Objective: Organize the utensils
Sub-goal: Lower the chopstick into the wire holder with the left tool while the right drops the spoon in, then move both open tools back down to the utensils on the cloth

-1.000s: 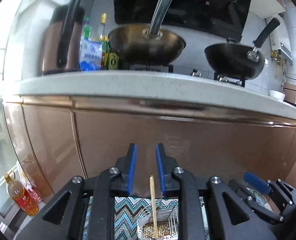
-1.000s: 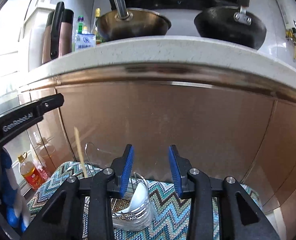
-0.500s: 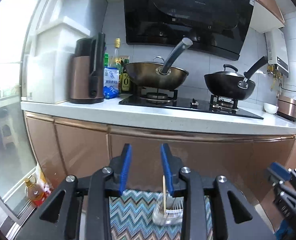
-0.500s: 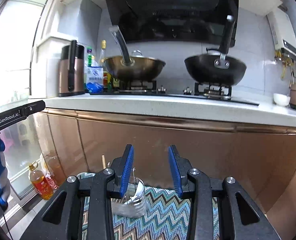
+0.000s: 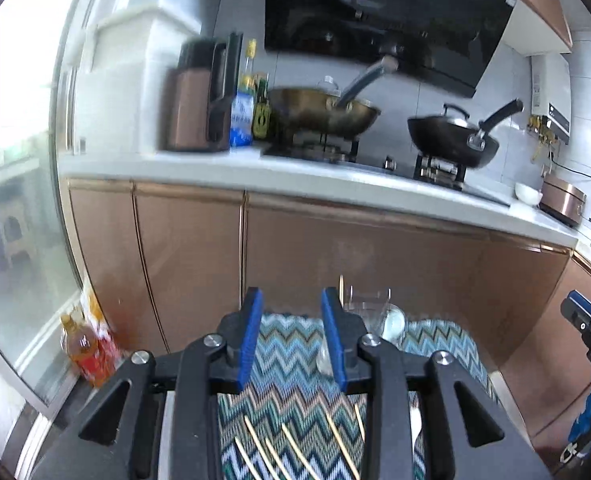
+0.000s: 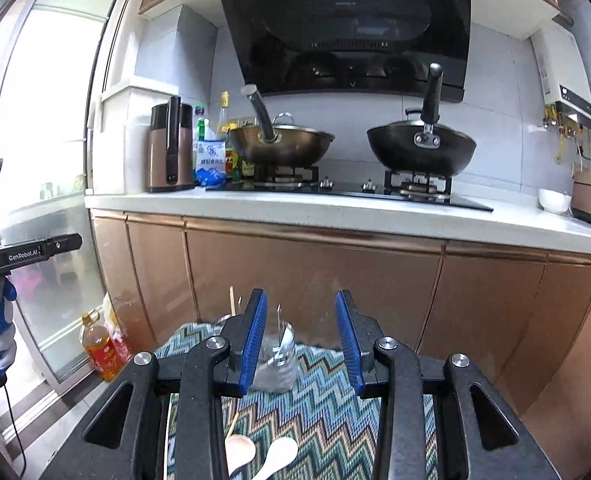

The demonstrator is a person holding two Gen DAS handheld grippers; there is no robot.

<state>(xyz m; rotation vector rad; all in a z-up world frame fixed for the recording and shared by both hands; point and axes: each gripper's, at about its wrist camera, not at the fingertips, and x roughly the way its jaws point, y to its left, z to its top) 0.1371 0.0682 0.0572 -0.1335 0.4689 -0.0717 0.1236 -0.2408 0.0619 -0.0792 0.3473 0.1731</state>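
A zigzag cloth (image 5: 287, 364) covers the low surface below me. On it lie several loose chopsticks (image 5: 295, 448), near the bottom of the left wrist view. Two spoons, a pale wooden spoon (image 6: 239, 450) and a white spoon (image 6: 281, 454), lie under my right gripper. At the cloth's far end stands a clear cup (image 6: 279, 356) holding a white spoon, with one upright chopstick (image 6: 231, 300) in a holder beside it. My left gripper (image 5: 291, 300) hangs open above the cloth with nothing between its pads. My right gripper (image 6: 300, 298) is open too, and holds nothing.
Copper cabinet doors (image 6: 315, 280) rise just behind the cloth under a white counter (image 6: 335, 210) with two woks on a hob. An oil bottle (image 6: 101, 350) stands on the floor at the left by a glass door. The other hand-held gripper (image 6: 27, 254) shows at the left edge.
Both grippers have drawn back and upward from the cabinet, so the cup looks farther off and the loose chopsticks and spoons have come into view. The left jaws have spread wider.
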